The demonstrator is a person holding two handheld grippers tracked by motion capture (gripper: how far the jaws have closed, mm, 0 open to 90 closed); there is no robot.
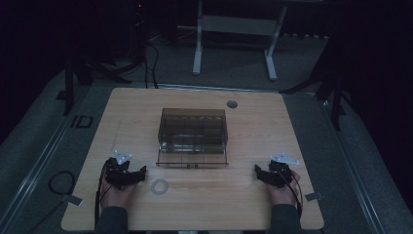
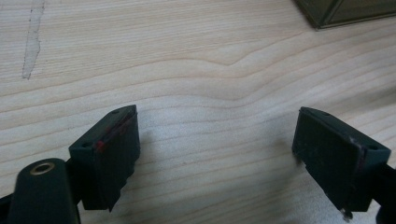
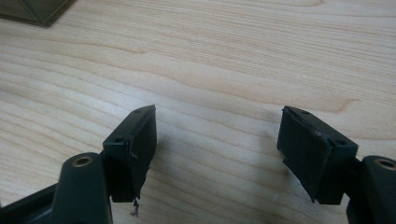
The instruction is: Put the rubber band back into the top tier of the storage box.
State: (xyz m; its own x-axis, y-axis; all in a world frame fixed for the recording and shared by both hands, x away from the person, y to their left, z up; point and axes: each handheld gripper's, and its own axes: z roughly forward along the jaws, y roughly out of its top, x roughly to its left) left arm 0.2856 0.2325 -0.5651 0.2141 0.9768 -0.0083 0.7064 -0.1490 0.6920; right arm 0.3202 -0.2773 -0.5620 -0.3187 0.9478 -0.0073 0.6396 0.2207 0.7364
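I have the wooden table (image 1: 253, 204) in front of me, its four edges all in the high view, with dark floor beyond every side. The far edge runs behind the smoky clear organiser box (image 1: 193, 131), which sits at the middle of the table with its drawer tray (image 1: 192, 159) pulled out toward me. Wide bare wood lies to the left and right of the box, out to both side edges, so I have plenty of room there. Between the tray's front lip and the near edge there is a broad open strip of table, and both of my hands rest in it.

My left gripper (image 1: 139, 173) sits near the left part of that strip, pointing inward. In the left gripper view (image 2: 217, 140) its jaws stand wide apart over bare wood grain, with nothing between them; a corner of the box shows at the top right.

My right gripper (image 1: 259, 171) mirrors it near the right side, well apart from the tray. In the right gripper view (image 3: 217, 135) its jaws are also spread wide and grip nothing.

A small white ring (image 1: 159, 186) lies flat on the wood just right of the left gripper, in front of the tray and not touching either.
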